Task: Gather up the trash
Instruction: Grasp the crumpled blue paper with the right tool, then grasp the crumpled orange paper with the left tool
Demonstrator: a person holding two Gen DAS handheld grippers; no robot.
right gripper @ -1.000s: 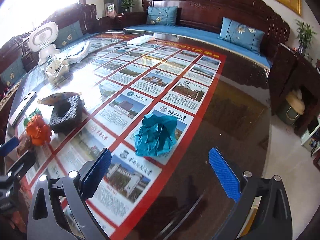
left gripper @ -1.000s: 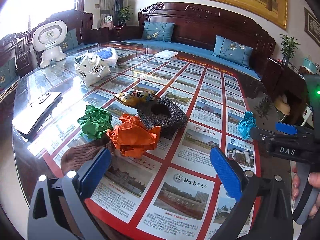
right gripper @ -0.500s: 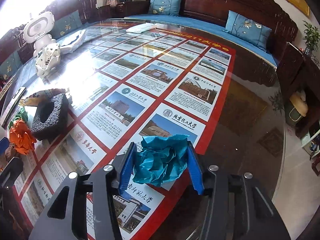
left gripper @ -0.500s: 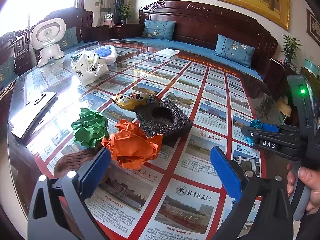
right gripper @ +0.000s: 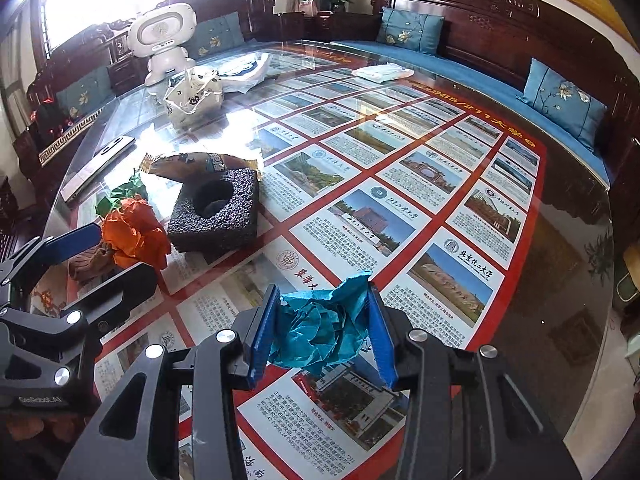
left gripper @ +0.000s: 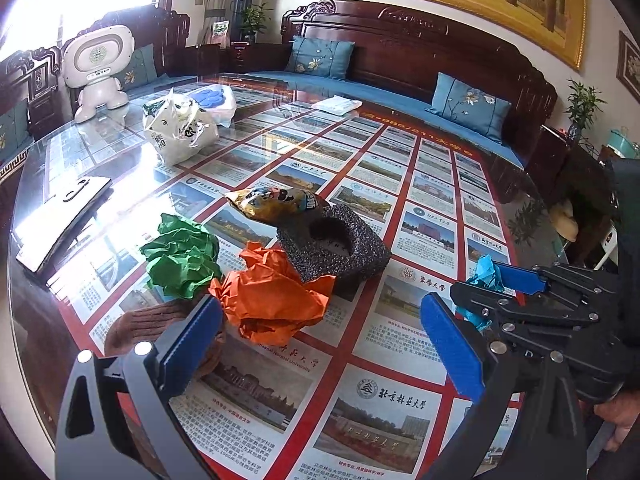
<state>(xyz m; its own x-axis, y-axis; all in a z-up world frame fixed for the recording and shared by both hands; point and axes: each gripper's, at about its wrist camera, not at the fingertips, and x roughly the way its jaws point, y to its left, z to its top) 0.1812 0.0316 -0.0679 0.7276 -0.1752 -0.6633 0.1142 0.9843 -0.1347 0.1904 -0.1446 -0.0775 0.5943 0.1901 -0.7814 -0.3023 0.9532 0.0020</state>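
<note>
Your right gripper (right gripper: 320,330) has just been closing, and its jaws are now clamped on the crumpled teal ball of paper (right gripper: 320,328), both blue pads pressed into its sides. The ball sits at the near right part of the glass tabletop (right gripper: 560,280), close to the red border of the printed sheet under the glass. It looks barely clear of the surface, if at all.

Keep the squeeze steady: crumpled paper gives, so a loose grip may let it slide out as you lift. Raise it straight up before you swing it anywhere, so the trailing lower edge does not drag on the glass.

Your left gripper (left gripper: 320,344) has its jaws wide apart and empty, hovering just in front of the crumpled orange paper ball (left gripper: 272,300), with the crumpled green paper ball (left gripper: 180,256) and the dark speckled foam block with a round hole (left gripper: 332,244) close behind. Those likely come next. No bin shows in either view, so carry the teal ball clear of that cluster on your way.
</note>
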